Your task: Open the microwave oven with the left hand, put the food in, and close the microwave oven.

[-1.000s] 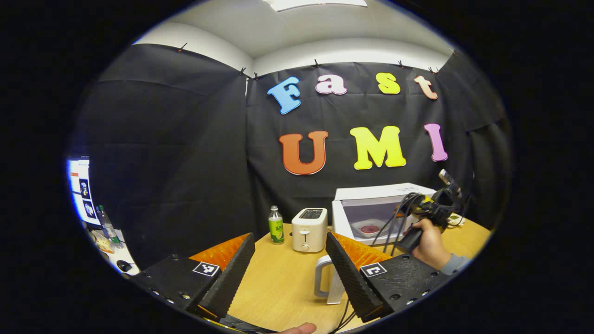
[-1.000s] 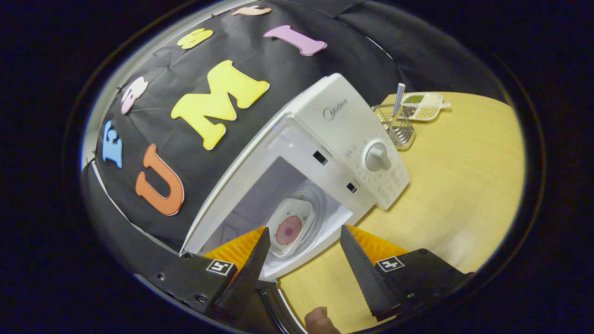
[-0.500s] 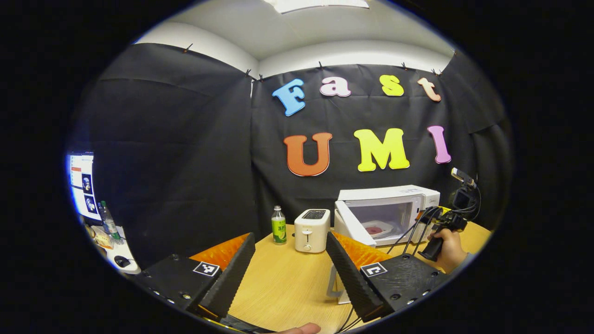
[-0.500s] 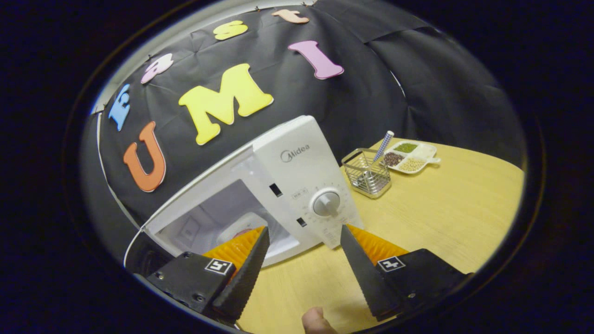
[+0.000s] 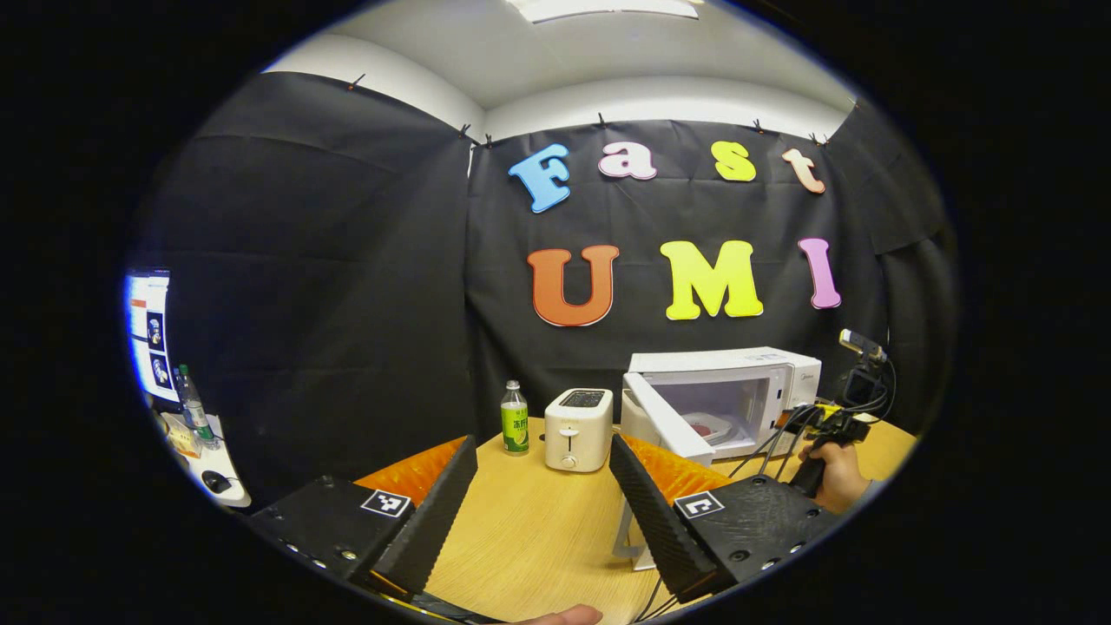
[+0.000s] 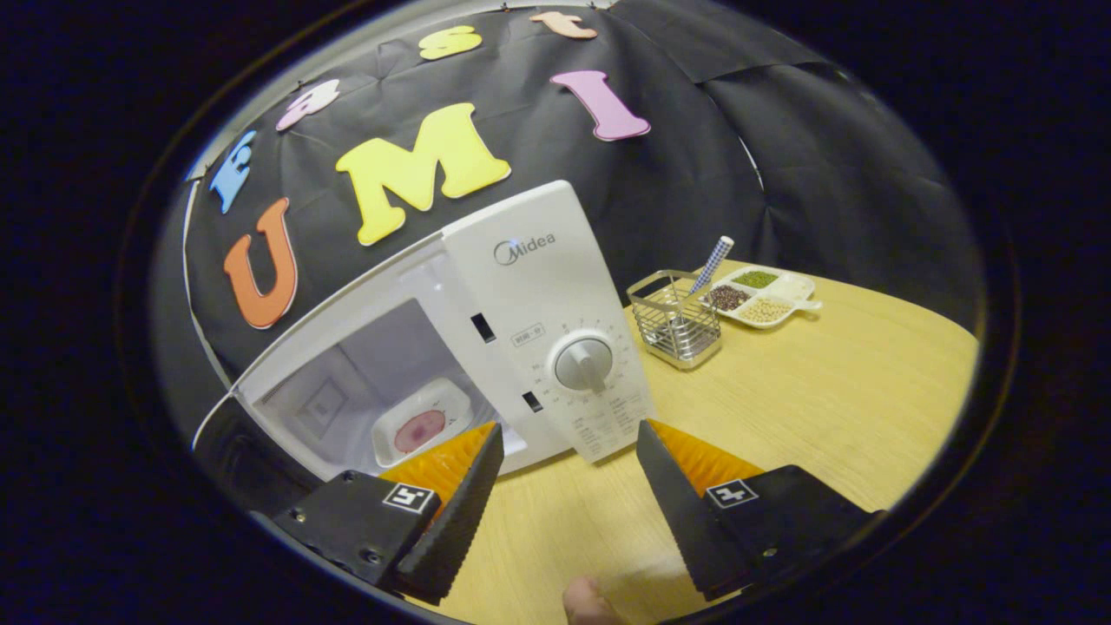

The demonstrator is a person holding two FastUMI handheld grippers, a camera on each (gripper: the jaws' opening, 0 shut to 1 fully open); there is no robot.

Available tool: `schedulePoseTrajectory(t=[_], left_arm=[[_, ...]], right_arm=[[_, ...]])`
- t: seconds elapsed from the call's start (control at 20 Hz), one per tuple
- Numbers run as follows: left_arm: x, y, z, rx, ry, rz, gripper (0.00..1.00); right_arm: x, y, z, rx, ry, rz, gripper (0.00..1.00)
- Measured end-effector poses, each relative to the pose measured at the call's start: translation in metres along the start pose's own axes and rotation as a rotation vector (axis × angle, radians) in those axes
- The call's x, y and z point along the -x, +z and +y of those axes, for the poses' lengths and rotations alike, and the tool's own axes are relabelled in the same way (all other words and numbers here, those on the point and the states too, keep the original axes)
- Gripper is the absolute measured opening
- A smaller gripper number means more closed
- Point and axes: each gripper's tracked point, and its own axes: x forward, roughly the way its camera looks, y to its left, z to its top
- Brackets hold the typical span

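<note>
The food [image 6: 421, 427] sits on its dish inside the microwave [image 6: 529, 295], whose door [image 5: 664, 419] hangs open toward the toaster [image 5: 576, 417] on the counter [image 5: 529, 521]. Our left claw [image 5: 542, 499], wide and empty, has the microwave ahead and to its right, the door's edge facing it. Our right claw [image 6: 564, 486], also wide and empty, is closer, just before the dial panel, yet we judge the closing push falls to the left.

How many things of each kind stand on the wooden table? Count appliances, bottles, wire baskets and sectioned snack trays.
Appliances: 2 (microwave, toaster)
Bottles: 1 (green-labelled bottle)
Wire baskets: 1
Sectioned snack trays: 1
Total: 5
</note>
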Motion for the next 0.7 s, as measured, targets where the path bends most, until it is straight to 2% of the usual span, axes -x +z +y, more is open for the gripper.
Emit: schedulePoseTrajectory(t=[0.25,0.3,0.35,0.55,0.6,0.7], left_arm=[[-0.024,-0.019,0.013,0.026,-0.011,0.027,0.94],[-0.030,-0.024,0.015,0.037,-0.013,0.035,0.94],[-0.036,-0.027,0.017,0.047,-0.017,0.039,0.94],[-0.054,-0.045,0.017,0.083,-0.057,0.053,0.94],[-0.061,-0.052,0.016,0.084,-0.067,0.059,0.82],[-0.069,-0.064,0.012,0.086,-0.093,0.077,0.80]], right_arm=[[0.064,0.066,0.001,0.094,0.100,-0.113,0.87],[0.081,0.081,0.003,0.119,0.130,-0.138,0.98],[0.098,0.097,0.004,0.149,0.155,-0.166,0.87],[0.173,0.154,-0.004,0.266,0.181,-0.269,0.87],[0.192,0.166,-0.004,0.293,0.189,-0.295,0.88],[0.234,0.192,-0.008,0.352,0.199,-0.363,0.89]])
